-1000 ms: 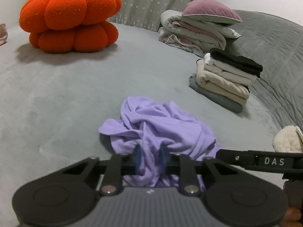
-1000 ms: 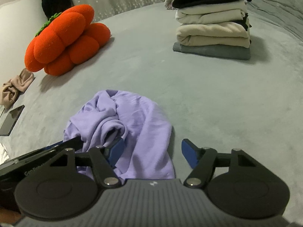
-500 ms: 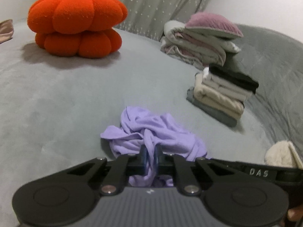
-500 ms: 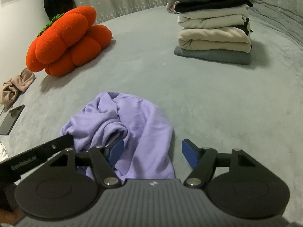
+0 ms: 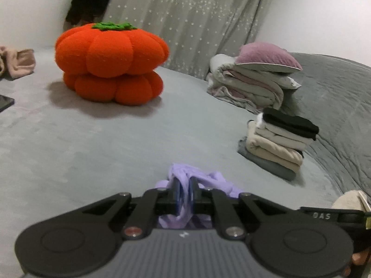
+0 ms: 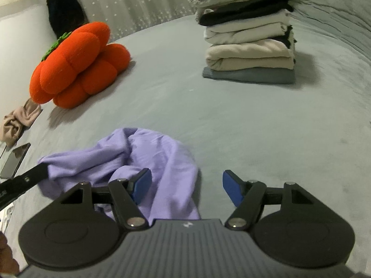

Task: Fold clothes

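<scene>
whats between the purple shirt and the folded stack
Only bare grey bed cover separates the purple shirt from the folded stack, clearest in the right wrist view.

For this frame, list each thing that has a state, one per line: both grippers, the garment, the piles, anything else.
left gripper: jaws shut on the purple garment
right gripper: jaws open, holding nothing
purple garment: crumpled, unfolded, one part pinched
stack of clothes: folded, piled neatly
bedding pile: roughly folded, pink pillow on top
pumpkin cushion: upright on the bed
phone: lying flat, screen dark
</scene>
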